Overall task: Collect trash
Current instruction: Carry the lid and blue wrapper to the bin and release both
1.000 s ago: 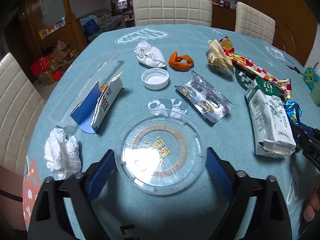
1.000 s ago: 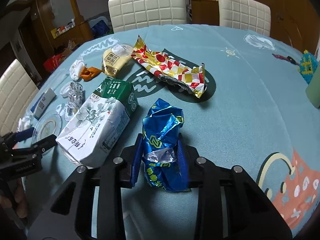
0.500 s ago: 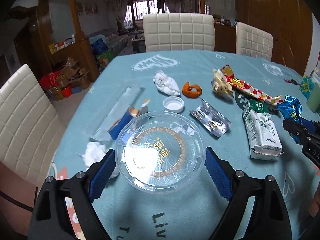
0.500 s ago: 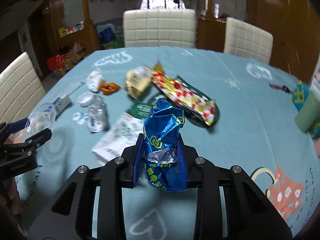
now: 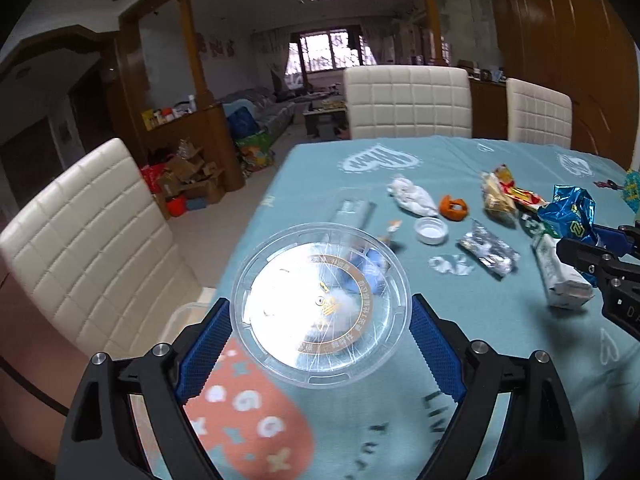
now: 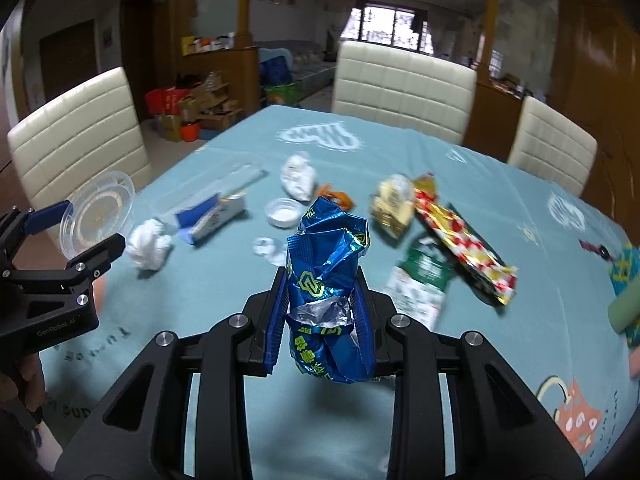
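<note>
My left gripper (image 5: 320, 334) clamps the clear round lid (image 5: 320, 306) between widely spread fingers, above the desk (image 5: 500, 332) edge. My right gripper (image 6: 320, 320) pinches the blue foil wrapper (image 6: 326, 292) upright, clear of the desk's remaining litter.

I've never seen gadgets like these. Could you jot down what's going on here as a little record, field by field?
Setting: dining table with a teal tablecloth, cream chairs around it.
Left gripper: clamped on a clear round plastic lid, held above the table's edge.
Right gripper: shut on a crumpled blue foil wrapper, lifted off the cloth.
On the table: white tissue ball, blue-and-white carton, white bottle cap, orange peel, red-and-gold wrapper, green-and-white pack.
Bin: none in view.
</note>
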### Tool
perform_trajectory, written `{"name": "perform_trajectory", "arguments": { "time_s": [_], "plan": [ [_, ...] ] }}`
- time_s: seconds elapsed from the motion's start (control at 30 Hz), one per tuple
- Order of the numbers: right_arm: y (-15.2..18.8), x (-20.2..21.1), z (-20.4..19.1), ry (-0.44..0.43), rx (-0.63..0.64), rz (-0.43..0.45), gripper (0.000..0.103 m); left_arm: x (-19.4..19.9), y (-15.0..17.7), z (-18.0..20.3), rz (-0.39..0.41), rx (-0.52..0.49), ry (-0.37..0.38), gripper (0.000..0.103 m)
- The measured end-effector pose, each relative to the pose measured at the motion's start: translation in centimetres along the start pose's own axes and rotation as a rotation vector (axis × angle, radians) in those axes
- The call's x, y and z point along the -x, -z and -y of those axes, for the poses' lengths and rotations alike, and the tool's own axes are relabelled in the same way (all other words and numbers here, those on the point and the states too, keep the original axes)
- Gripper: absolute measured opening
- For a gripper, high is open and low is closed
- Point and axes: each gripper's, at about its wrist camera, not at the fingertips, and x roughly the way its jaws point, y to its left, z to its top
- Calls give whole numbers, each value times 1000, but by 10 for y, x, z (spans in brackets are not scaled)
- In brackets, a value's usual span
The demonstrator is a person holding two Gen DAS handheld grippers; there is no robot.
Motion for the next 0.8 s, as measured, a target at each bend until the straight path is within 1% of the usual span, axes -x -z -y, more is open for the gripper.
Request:
{"name": "perform_trajectory", "arguments": {
  "time_s": [0.2,0.43,0.67,0.8],
  "plan": [
    [-16,-7,-49,-54,90,11,32,5,6,-48,28,51,-85,85],
    [-30,-20,-108,-126,201,15,32,5,15,-93,29,98,-183,85],
    [-41,-35,-158,-185,288,17,32,-5,23,-130,9,140,-250,85],
    [-46,-44,-180,-206,333,19,32,-14,25,-149,-10,178,-270,85]
  ]
}}
